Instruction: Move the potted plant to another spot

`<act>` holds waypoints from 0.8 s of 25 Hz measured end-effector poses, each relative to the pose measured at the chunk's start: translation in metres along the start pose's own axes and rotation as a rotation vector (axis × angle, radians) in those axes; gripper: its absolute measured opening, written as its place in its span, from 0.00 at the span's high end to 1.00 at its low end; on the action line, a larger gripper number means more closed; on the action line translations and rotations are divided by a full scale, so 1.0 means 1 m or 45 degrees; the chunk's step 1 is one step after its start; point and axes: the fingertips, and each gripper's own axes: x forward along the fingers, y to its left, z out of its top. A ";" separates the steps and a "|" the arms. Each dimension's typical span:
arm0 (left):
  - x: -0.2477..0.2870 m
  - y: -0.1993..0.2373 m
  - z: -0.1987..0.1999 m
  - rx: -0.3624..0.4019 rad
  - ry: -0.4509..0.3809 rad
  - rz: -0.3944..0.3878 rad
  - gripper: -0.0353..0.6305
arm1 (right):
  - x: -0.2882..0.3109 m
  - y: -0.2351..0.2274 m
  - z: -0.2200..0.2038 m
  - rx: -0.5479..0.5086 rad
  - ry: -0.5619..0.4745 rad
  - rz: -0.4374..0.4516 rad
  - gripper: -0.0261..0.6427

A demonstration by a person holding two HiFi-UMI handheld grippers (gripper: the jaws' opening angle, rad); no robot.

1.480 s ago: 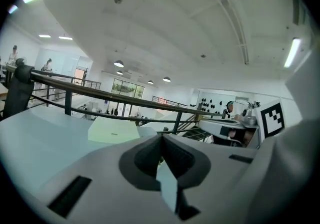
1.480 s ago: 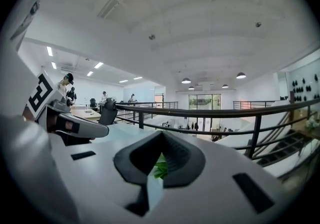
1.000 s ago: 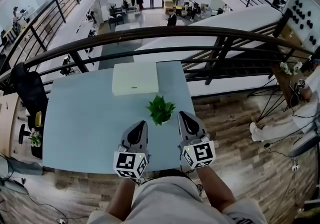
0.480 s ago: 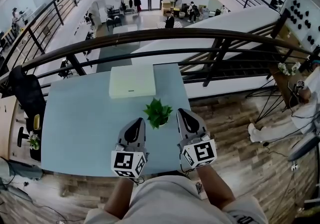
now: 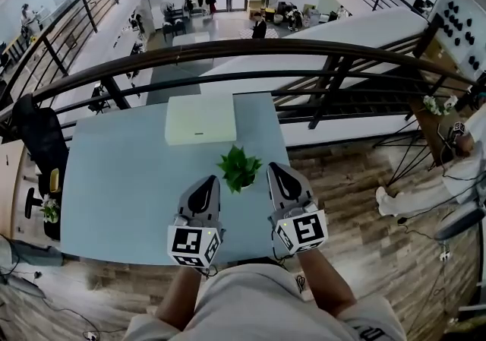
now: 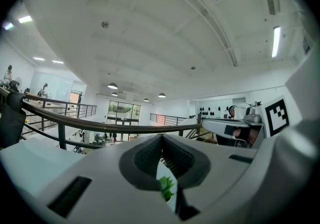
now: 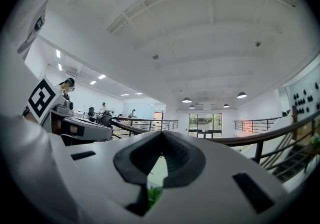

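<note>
Barely any shift vs a sec ago: left gripper [image 5: 207, 181] & right gripper [image 5: 274, 172], jaws pressed together, empty, flank small green leafy potted plant [image 5: 240, 168] nr pale-blue surface's [image 5: 114, 195] right edge: pre-grab or post-release.

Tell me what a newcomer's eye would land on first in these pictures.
The small green potted plant stands out first. It sits on the pale blue table, between the tips of the left gripper and the right gripper, both with jaws together and neither touching it. Behind it lies a flat white box, and past the table's far edge a dark curved railing overlooks a hall below.
</note>
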 end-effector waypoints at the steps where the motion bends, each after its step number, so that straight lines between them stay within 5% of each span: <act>1: 0.000 0.000 -0.001 0.000 0.001 0.003 0.93 | 0.000 0.000 -0.001 0.000 0.004 0.000 0.96; 20: -0.009 0.004 -0.011 0.003 0.016 0.053 0.93 | -0.010 -0.005 -0.016 -0.024 0.065 -0.014 0.96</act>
